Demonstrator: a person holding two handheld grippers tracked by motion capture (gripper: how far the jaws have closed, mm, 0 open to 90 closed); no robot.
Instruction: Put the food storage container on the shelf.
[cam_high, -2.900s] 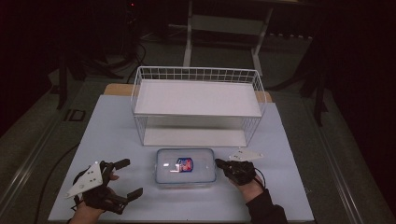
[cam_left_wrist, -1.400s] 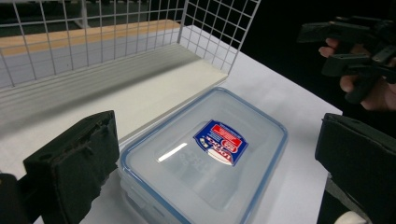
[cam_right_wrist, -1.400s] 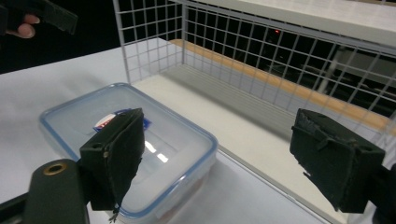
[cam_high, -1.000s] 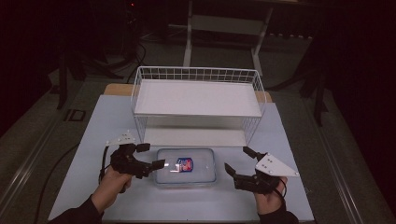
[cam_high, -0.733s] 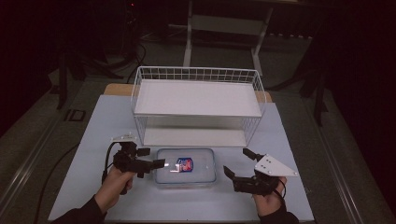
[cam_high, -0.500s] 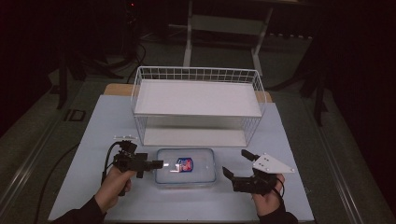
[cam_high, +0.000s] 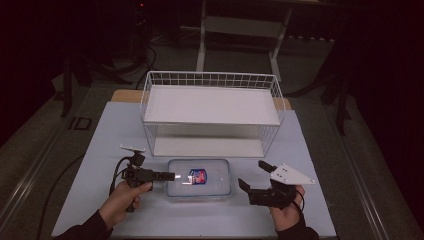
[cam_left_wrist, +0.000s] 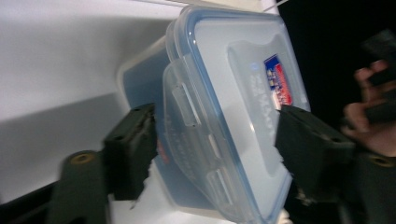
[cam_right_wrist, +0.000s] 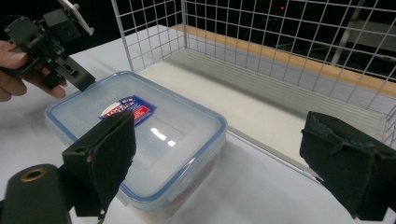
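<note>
A clear lidded container with a blue seal and a red-and-blue label lies on the white table, in front of the wire rack. My left gripper reaches its left end, turned on its side. In the left gripper view its jaws have just been closing, and the container's end latch is between them. One jaw is by the latch's lower edge and the other over the lid; whether they press is unclear. My right gripper hovers wide open just right of the container, holding nothing.
A white wire rack with two shelves stands behind the container, its lower shelf close to the container's far side. The white table spreads out to the left and right. The left gripper's cable trails towards the table's left front.
The left gripper has sunk towards the container's left end and turned edge-on, its jaws narrower than before. The right gripper and the container have stayed in place.
</note>
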